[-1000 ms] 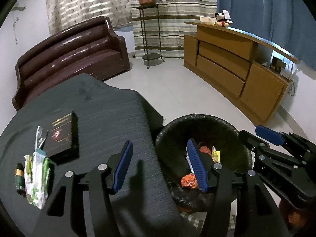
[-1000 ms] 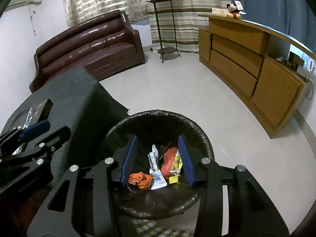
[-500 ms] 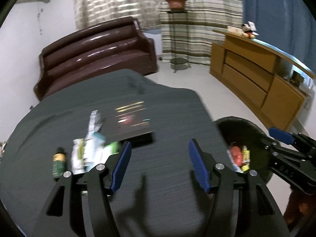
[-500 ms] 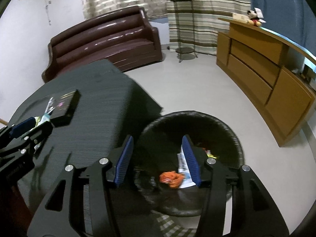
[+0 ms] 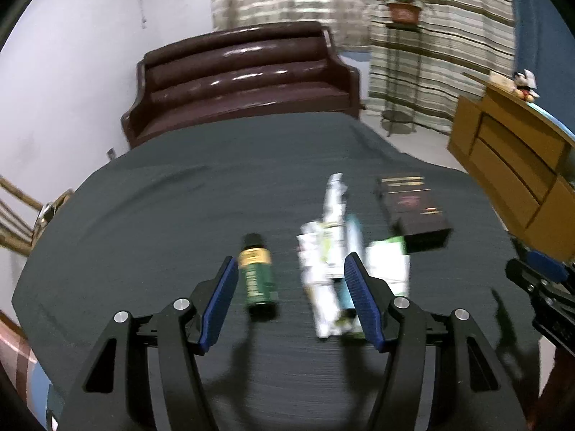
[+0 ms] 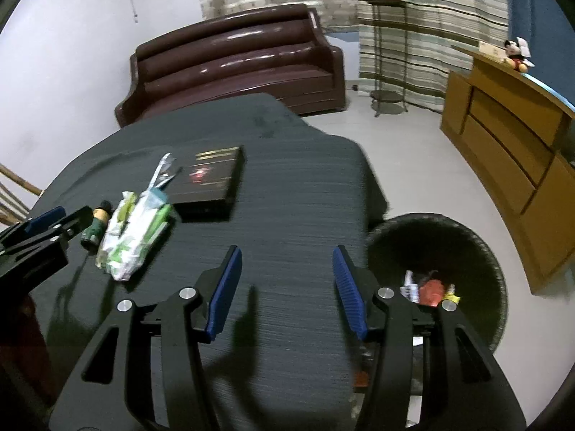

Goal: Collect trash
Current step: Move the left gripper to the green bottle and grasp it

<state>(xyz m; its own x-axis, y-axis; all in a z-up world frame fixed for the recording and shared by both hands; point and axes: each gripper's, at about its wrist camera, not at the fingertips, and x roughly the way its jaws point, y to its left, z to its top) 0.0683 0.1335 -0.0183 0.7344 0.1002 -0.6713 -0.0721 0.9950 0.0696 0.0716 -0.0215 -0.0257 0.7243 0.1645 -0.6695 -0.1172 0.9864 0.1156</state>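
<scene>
Both claws (image 5: 291,301) (image 6: 284,287) empty over table (image 6: 294,215) — bin (image 6: 496,251) beside edge.

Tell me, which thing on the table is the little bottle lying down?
The small green bottle with the yellow label band, lying on its side at the left of the wrappers. The wrappers are flat white-and-green packets; the black box is flat and rectangular.

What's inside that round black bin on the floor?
Inside the bin lie a white wrapper, something red and a yellow scrap. The right gripper's arm covers the rest.
</scene>
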